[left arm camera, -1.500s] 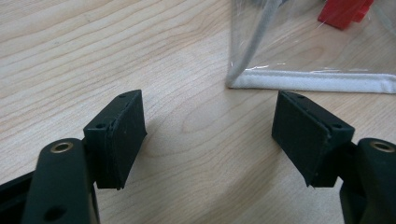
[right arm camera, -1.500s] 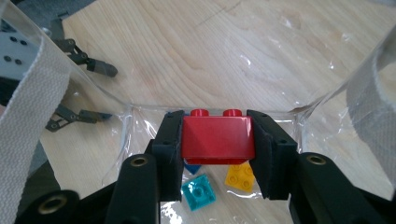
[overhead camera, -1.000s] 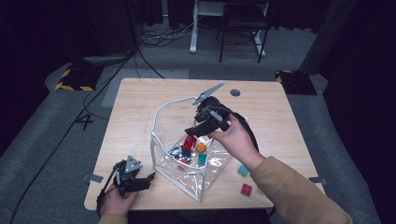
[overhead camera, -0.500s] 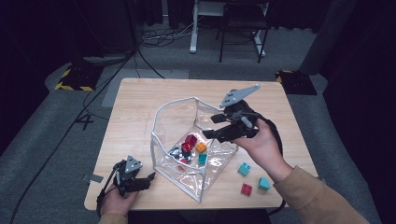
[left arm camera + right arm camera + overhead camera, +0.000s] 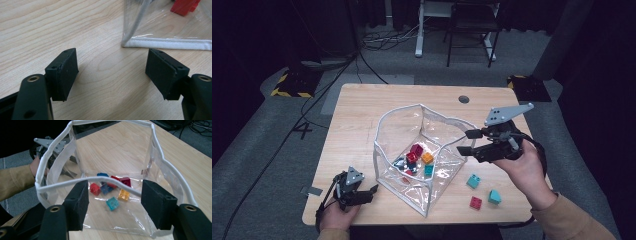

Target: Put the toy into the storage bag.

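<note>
A clear plastic bag [image 5: 422, 150] with white trim stands open mid-table and holds several coloured bricks [image 5: 417, 157]. My right gripper [image 5: 468, 142] hovers just right of the bag, level with its rim. It is open, its jaws have just been closing, and nothing is between them. In the right gripper view this gripper [image 5: 116, 192] faces the bag's rim [image 5: 112, 130], with the teal brick [image 5: 112, 203] and orange brick [image 5: 123, 194] inside. My left gripper [image 5: 368, 192] rests open by the front-left edge. Its jaws [image 5: 112, 62] straddle bare wood near the bag's corner [image 5: 165, 43].
Two teal bricks [image 5: 473, 181] [image 5: 494, 197] and a red brick [image 5: 475, 202] lie loose on the table [image 5: 362, 110] right of the bag, under my right forearm. A round hole [image 5: 464, 99] sits near the far edge.
My right gripper has moved from above the bag's opening to the right, past its right wall, and slightly up. My left gripper has stayed put.
</note>
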The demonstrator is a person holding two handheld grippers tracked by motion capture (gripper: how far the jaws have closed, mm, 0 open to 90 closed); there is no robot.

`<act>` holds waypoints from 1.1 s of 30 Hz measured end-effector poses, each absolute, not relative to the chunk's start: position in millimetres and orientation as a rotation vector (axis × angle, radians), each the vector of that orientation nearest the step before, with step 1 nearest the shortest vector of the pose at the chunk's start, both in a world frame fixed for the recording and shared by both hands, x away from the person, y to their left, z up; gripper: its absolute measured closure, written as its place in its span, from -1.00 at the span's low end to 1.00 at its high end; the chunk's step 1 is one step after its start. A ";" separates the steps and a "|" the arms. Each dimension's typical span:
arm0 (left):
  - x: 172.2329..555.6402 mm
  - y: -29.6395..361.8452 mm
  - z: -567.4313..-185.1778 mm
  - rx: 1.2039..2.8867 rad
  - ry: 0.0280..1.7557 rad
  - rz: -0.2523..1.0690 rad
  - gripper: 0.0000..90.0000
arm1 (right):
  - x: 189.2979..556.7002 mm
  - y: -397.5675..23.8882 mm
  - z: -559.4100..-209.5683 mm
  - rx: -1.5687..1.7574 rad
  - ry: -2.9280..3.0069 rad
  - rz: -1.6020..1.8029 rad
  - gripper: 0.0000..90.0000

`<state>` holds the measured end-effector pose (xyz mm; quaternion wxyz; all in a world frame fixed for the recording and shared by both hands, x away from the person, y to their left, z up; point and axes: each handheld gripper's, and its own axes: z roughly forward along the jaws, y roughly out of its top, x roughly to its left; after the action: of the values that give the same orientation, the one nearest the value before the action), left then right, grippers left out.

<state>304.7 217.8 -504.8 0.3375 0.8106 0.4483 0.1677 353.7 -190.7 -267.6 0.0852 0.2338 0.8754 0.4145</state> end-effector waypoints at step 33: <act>304.4 217.7 -505.0 2.108 1.173 0.441 -0.41 | 335.7 -257.9 -385.1 0.892 2.567 1.163 -0.13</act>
<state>304.4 217.7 -505.0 0.3381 0.8090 0.4501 0.1692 335.7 -257.9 -385.1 0.0928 0.3004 0.8646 0.3919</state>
